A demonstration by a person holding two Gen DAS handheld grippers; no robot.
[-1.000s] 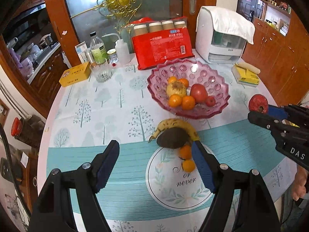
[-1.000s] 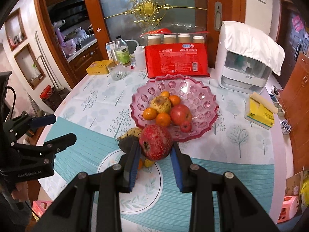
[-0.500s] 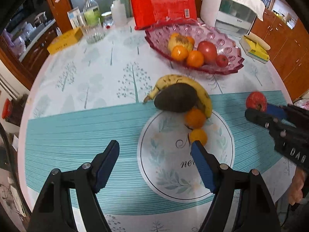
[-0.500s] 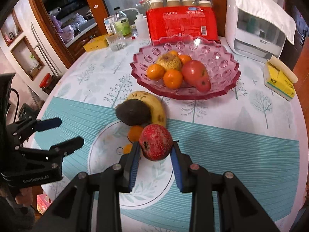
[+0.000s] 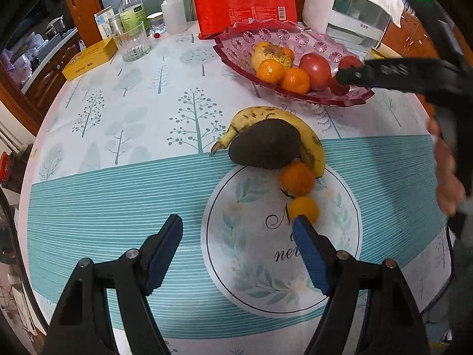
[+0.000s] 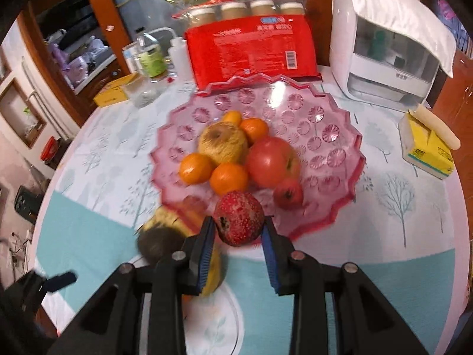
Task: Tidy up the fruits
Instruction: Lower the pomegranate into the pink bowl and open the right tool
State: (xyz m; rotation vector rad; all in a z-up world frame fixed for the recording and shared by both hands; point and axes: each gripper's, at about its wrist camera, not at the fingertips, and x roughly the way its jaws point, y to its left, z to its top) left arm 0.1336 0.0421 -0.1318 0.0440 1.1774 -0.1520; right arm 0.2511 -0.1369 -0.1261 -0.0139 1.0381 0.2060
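Note:
My right gripper (image 6: 238, 226) is shut on a red pomegranate (image 6: 239, 218), held over the near rim of the pink glass bowl (image 6: 340, 136). That bowl holds oranges (image 6: 229, 178), a red apple (image 6: 273, 161), a yellowish fruit and a small red fruit. In the left wrist view my left gripper (image 5: 238, 230) stands open above the tablecloth with nothing between its fingers. Just beyond it lie two small oranges (image 5: 298, 178), a dark avocado (image 5: 264, 143) and a banana (image 5: 310, 142). The right gripper (image 5: 384, 72) reaches over the bowl (image 5: 236, 43).
A red pack of paper cups (image 6: 254, 50), a white appliance (image 6: 387, 56), a yellow tissue box (image 6: 428, 148), a drinking glass (image 5: 131, 44), bottles and a yellow box (image 5: 88, 59) ring the far side of the round table. A person's hand (image 5: 446, 171) shows at the right.
My right gripper carried the pomegranate forward from above the table's printed circle to the bowl's near rim. My left gripper sank toward the table, then held still.

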